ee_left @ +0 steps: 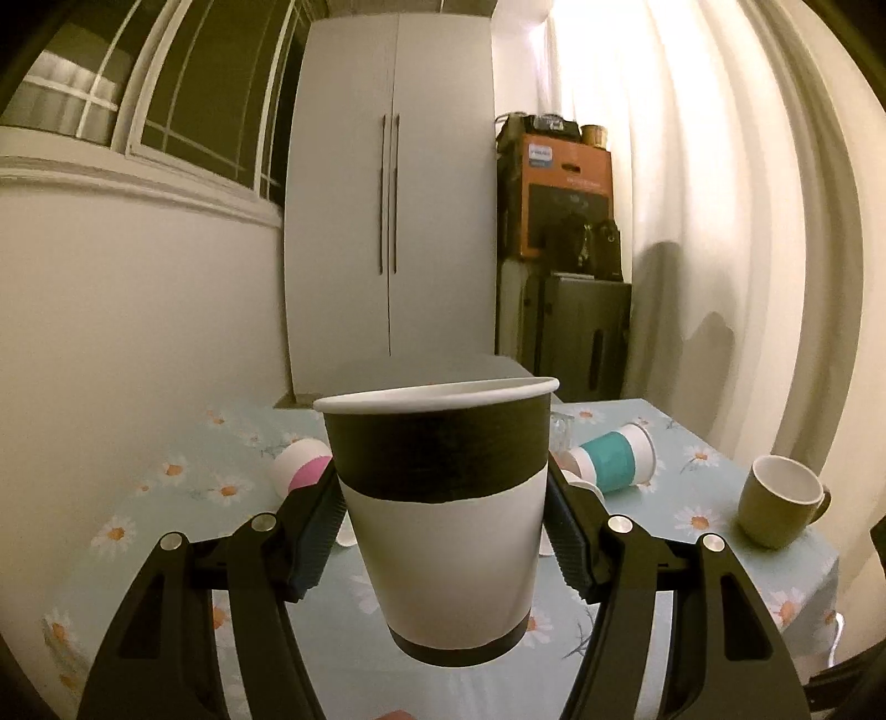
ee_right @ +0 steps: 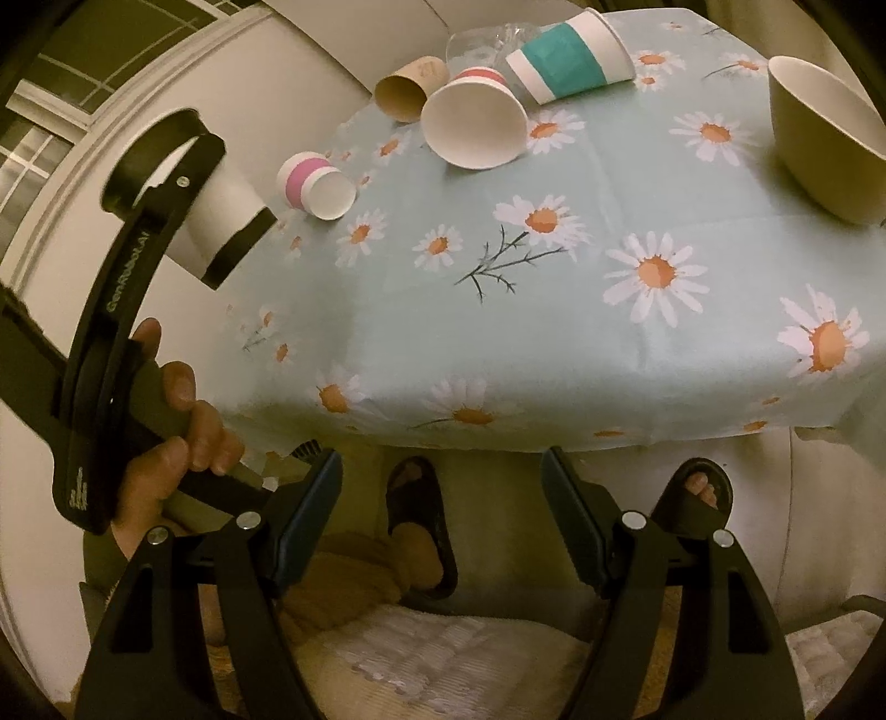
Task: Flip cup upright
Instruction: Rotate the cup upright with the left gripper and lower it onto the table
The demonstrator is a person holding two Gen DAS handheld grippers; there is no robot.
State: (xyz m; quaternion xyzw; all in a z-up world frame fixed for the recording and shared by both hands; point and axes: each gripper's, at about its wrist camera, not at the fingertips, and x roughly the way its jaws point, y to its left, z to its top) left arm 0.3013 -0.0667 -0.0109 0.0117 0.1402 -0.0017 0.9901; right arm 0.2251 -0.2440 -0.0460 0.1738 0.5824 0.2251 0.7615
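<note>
My left gripper [ee_left: 443, 498] is shut on a white paper cup with black bands [ee_left: 443, 515]. The cup is upright, mouth up, held above the table. In the right wrist view the same cup [ee_right: 221, 221] shows at the left, in the left gripper, off the table's left edge. My right gripper [ee_right: 442, 498] is open and empty, below the near table edge.
The table has a light blue daisy cloth [ee_right: 554, 310]. On it lie a pink-banded cup [ee_right: 315, 185], a red-banded cup [ee_right: 473, 124], a teal-banded cup [ee_right: 570, 58], a brown cup [ee_right: 407, 88] and a clear glass [ee_right: 476, 44]. An olive mug [ee_left: 781, 504] stands at the right.
</note>
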